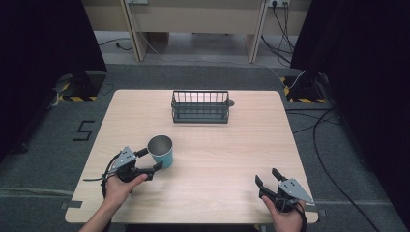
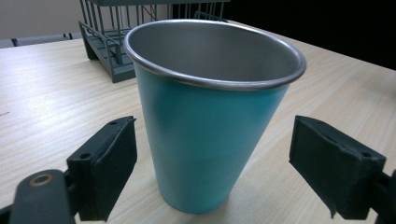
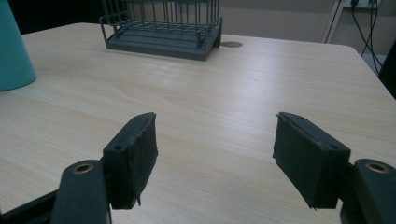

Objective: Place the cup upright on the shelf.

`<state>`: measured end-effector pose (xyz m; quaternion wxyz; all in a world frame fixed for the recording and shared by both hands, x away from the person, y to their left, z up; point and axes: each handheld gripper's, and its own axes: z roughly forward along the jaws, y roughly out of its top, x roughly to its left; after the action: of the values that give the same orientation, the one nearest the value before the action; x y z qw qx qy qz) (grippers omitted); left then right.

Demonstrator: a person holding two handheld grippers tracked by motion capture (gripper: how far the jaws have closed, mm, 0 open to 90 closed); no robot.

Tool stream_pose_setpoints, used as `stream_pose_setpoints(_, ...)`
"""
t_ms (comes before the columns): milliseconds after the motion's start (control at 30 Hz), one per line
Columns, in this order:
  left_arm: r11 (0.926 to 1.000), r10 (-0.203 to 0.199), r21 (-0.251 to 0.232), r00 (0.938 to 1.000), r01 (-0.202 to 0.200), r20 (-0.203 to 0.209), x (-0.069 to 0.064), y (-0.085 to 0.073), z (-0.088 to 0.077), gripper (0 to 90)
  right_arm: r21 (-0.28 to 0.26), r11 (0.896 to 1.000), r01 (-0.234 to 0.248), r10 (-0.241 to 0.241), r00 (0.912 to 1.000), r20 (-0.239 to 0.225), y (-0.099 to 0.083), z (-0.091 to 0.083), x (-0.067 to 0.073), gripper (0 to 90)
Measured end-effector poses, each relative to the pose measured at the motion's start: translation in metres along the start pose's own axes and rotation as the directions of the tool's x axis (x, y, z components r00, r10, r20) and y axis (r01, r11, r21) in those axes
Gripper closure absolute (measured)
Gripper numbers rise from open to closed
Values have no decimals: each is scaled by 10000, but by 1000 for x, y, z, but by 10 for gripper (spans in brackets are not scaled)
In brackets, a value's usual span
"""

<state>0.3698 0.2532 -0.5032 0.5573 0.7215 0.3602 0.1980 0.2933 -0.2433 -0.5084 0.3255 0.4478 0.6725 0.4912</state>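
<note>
**A:** The left gripper (image 1: 151, 161) was lined up on the teal cup (image 1: 161, 151), which stood upright on the table (image 1: 232, 145), well in front of the wire rack (image 1: 200, 107) and off to its left. How should that grab have gone?

**B:** Squarely, I'd say. In the left gripper view the cup (image 2: 210, 112) sat between the two pads (image 2: 109, 165), with clear wood showing on either side, so nothing had bitten yet. The best move, in my judgement, was to close slowly and evenly on the lower half of the wall. The cup tapers toward its base, so a pinch too high could have squeezed it downward out of the pads, and a one-sided touch could have tipped it.

**A:** So the jaws were wide?

**B:** Spread wider than the cup, both pads apart from it, holding nothing. A little more push forward looked wise too, to get the pads flat against the widest line of the wall.

**A:** And the other hand?

**B:** The right gripper (image 1: 269, 180) hovered low over bare table, well to the right of the cup and nearer the person. Its own view had the pads (image 3: 133, 156) parted wide, empty, the rack (image 3: 161, 28) far ahead.
</note>
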Motion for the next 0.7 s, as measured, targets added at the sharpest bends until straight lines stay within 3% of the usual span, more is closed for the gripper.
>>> stream_pose_setpoints(700,10000,-31,22,9999,31,128,2,5,21,144,161,9998,-134,134,9999,-34,-2,1,0,308)
